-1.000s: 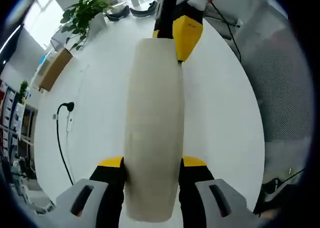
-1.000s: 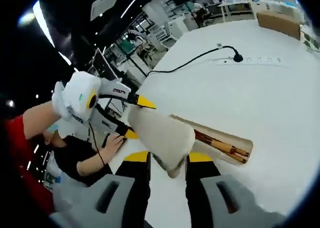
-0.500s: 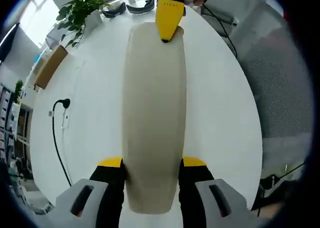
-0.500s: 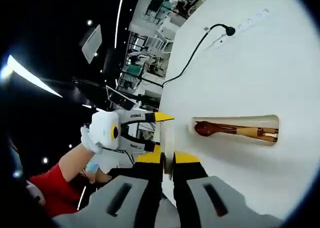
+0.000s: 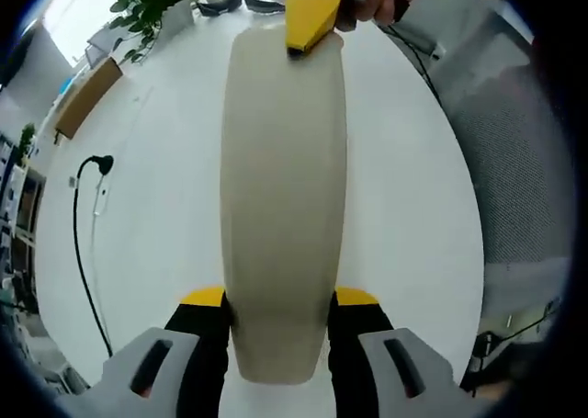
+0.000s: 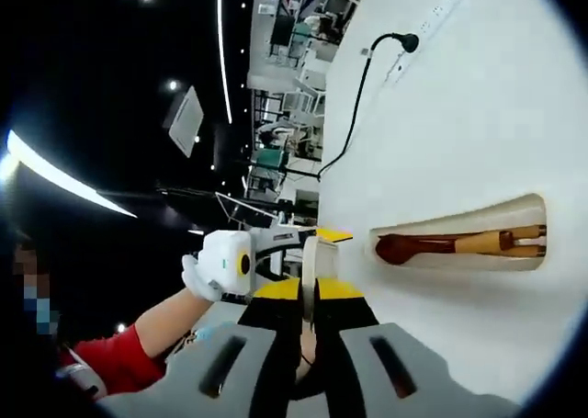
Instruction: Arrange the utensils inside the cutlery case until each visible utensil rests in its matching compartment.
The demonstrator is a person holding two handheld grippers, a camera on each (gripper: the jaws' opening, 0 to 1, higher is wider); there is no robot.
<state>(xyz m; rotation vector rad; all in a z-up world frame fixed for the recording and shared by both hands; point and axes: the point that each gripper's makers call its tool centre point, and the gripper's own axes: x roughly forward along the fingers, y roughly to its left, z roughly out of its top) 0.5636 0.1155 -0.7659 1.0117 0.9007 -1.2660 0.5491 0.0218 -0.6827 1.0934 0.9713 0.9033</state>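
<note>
A long beige case lid is held off the white table between both grippers. My left gripper is shut on its near end. The right gripper, with yellow jaws, pinches the far end. In the right gripper view the lid shows edge-on, my right gripper is shut on it, and the left gripper holds it from behind. The open case base lies on the table. A wooden spoon and chopsticks rest inside it.
A black power cable and a socket strip lie on the table's left part. A potted plant and a cardboard box stand at the far left edge. A grey mesh surface borders the table's right side.
The right gripper has shifted from the lid's side to the middle of its far end. In the right gripper view the lid has turned from broadside to edge-on, and both views have rolled.
</note>
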